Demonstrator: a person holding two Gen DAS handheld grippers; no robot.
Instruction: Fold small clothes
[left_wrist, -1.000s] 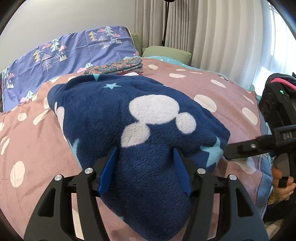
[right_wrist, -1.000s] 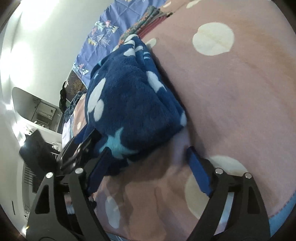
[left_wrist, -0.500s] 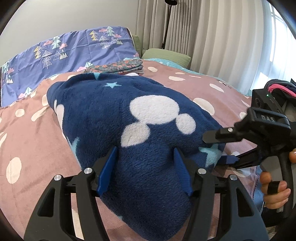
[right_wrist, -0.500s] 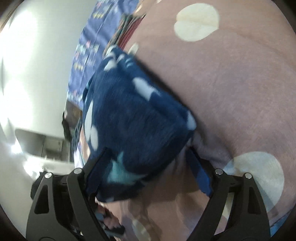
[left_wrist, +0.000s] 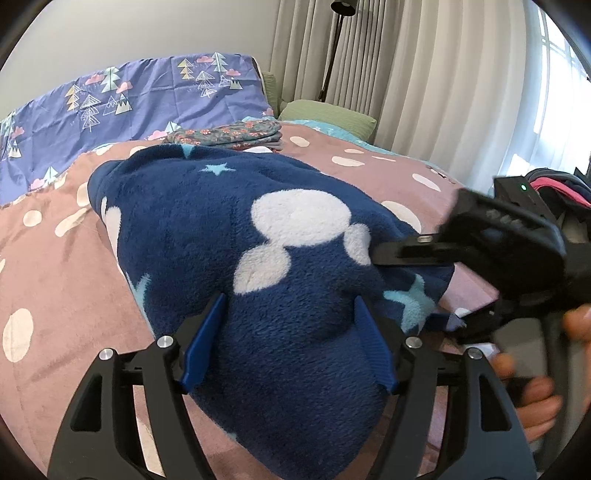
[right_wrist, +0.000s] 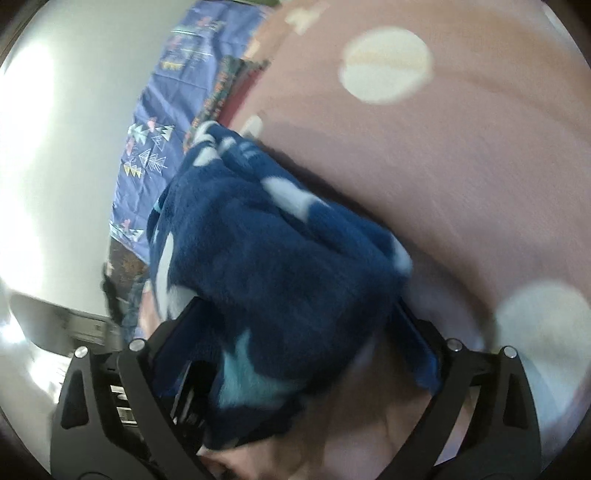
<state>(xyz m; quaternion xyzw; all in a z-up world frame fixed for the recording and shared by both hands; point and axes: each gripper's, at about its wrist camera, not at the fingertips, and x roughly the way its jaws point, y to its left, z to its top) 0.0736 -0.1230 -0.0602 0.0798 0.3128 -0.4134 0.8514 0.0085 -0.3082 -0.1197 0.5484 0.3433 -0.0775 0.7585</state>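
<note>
Fleece (left_wrist: 229, 258), navy with white blobs and pale stars, lies bunched on the pink dotted bed (left_wrist: 48, 266), filling the centre of the left wrist view. Its near end bulges up between the left gripper (left_wrist: 291, 341); the jaws have just been opening and the blue pads (left_wrist: 201, 341) flank the pile, seemingly no longer pinching, probably letting it go. At the right edge of that frame the right gripper (left_wrist: 424, 288) straddles the starred corner, one finger above and one below; its jaws have also just been opening and stand spread wide, likely to take a new hold for a fold. Folded floral clothes (left_wrist: 229, 134) wait at upper centre, before a tree-print pillow (left_wrist: 129, 107).
</note>
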